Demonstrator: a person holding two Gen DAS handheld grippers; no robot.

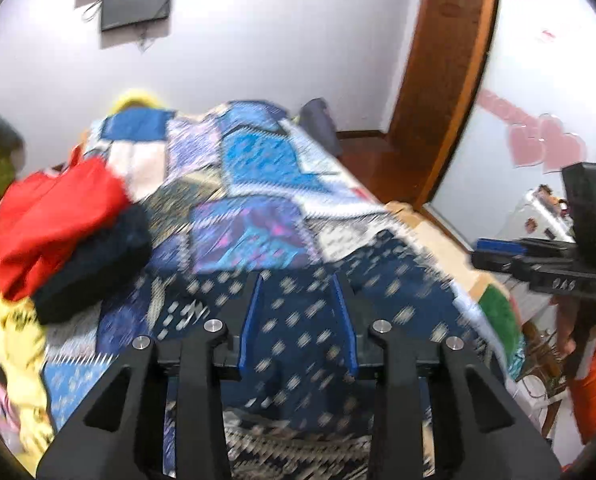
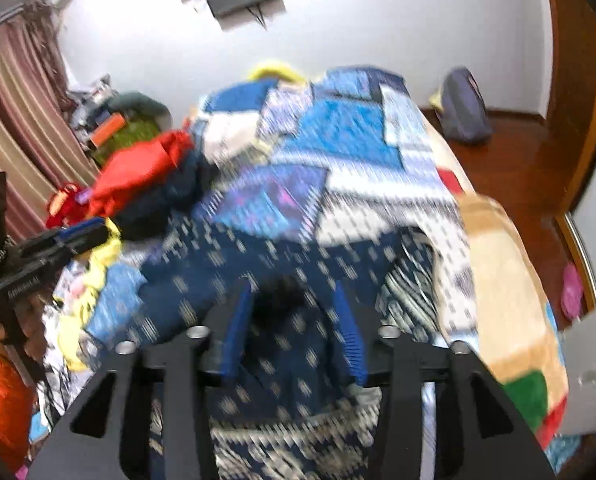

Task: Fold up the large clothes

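A large dark blue garment with pale dashes [image 1: 298, 320] lies spread on the bed under both grippers; it also shows in the right wrist view [image 2: 282, 264]. My left gripper [image 1: 298, 284] has its blue fingers apart over the cloth, nothing between them. My right gripper [image 2: 294, 292] is also open, with a dark bunched fold of the garment [image 2: 278, 304] lying between its fingers. The right gripper shows at the right edge of the left wrist view [image 1: 537, 260]; the left one shows at the left of the right wrist view [image 2: 50, 248]. Both views are motion-blurred.
A patchwork quilt in blues and white [image 1: 250, 184] covers the bed. A pile of red [image 1: 58, 216] and dark clothes [image 1: 94, 264] lies on its left, with yellow cloth [image 1: 18, 344] below. A wooden door frame [image 1: 445, 80] and a backpack [image 2: 463, 104] stand on the right.
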